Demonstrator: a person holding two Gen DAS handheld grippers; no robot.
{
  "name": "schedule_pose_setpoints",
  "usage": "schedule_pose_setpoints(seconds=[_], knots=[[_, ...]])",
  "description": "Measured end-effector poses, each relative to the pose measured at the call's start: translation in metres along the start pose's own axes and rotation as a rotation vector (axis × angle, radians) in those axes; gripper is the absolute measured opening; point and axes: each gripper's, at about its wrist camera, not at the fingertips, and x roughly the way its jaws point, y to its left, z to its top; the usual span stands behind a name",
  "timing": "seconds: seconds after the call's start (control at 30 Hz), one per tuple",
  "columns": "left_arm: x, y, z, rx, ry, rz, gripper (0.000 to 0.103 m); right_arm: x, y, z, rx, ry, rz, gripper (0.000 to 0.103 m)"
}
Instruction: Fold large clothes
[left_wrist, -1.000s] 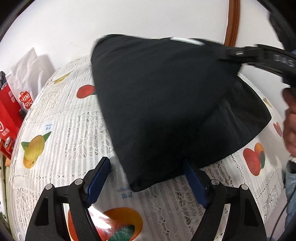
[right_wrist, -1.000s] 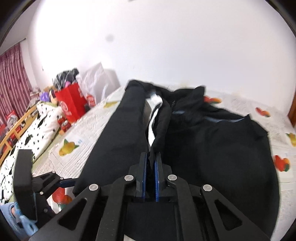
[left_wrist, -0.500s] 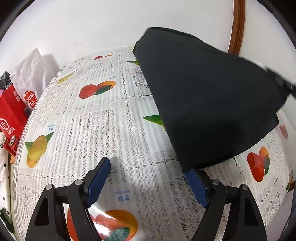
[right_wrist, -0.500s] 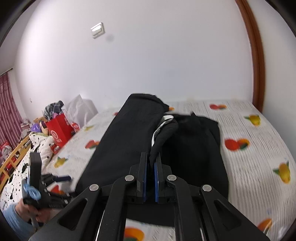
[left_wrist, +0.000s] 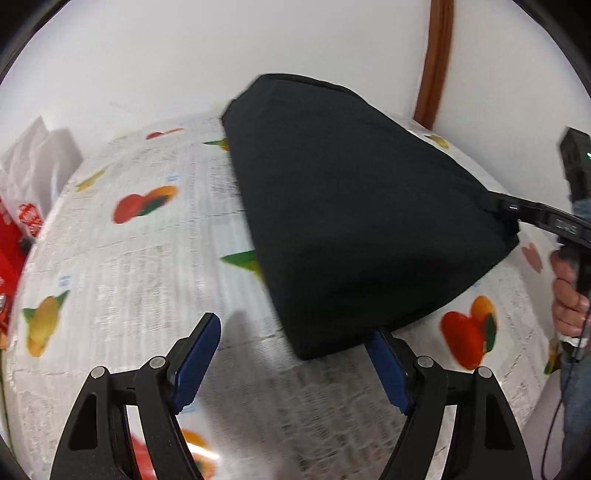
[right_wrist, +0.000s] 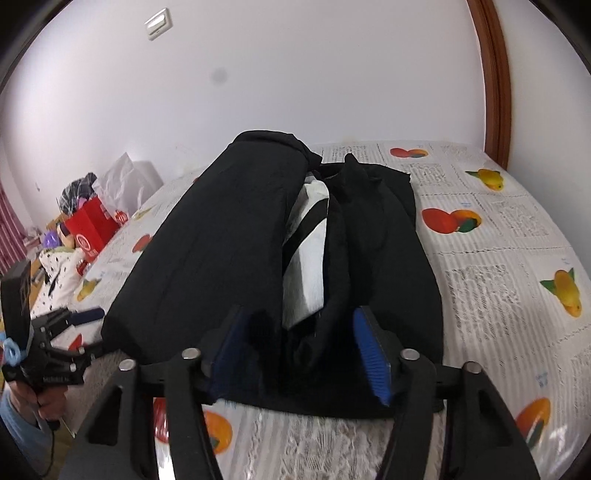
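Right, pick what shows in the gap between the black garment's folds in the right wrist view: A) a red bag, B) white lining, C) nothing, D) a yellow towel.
B: white lining shows in the gap between the folds of the black garment.

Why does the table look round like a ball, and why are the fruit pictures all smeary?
Left wrist view: the fisheye lens bulges the tablecloth like a ball, and its fruit prints look smeared by motion blur, while the left gripper stays sharp. Right wrist view: the wooden door frame bends at the edge for the same reason, and the black garment looks crisper here.
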Motion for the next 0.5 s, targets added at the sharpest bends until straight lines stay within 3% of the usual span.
schedule_pose_setpoints(seconds=[0.13,0.2,0.33,0.5], knots=[[0.012,-0.015,0.001,0.020,0.024,0.010,0.077,0.022,0.001,0.009,0.030,0.035,0.002,0.062],[0.016,-0.022,0.001,0.039,0.022,0.050,0.078,0.029,0.007,0.012,0.016,0.040,-0.003,0.056],[0.017,-0.022,0.003,0.027,0.031,0.063,0.080,0.031,0.022,0.016,-0.058,0.038,-0.040,0.011],[0.019,-0.018,0.005,0.005,0.028,0.084,0.080,-0.012,0.014,0.026,-0.052,-0.098,0.048,0.007]])
